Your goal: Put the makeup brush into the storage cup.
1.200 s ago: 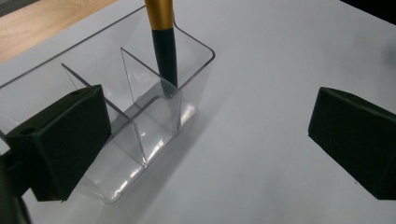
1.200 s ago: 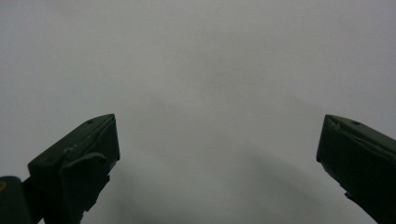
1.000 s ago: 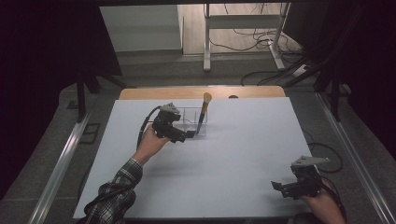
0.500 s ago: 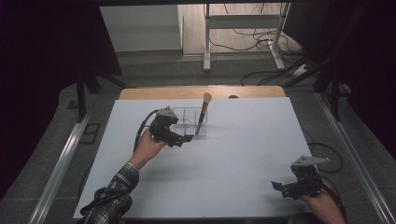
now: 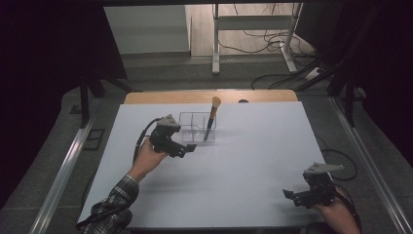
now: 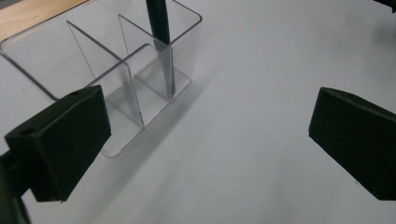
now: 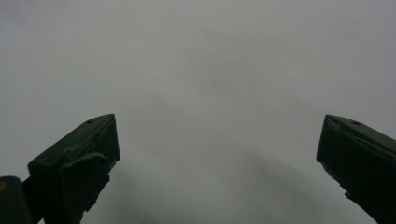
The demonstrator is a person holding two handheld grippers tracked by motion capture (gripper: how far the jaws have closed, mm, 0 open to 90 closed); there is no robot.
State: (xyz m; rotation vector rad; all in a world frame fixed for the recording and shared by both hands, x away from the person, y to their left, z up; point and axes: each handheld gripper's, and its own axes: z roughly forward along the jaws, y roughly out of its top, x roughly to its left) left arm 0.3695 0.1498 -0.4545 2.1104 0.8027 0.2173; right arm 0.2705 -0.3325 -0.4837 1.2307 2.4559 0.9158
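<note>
While claws gape, brush point(image 5: 211, 119) stands near-upright, bristles up.

Brush point(image 5: 212, 118) stands tilted in clear organizer point(image 5: 194, 127) beside left claw point(image 5: 187, 147).

Your left gripper point(image 5: 190, 146): black body w/ grey three-cornered top plate, black cable trailing back. Right gripper point(image 5: 290, 194): same build, grey plate, black body. Jaw pads are blocky, matte black, each w/ a small hole near its tip. Left sleeve point(image 5: 109, 209): plaid, dark/light check.
</note>
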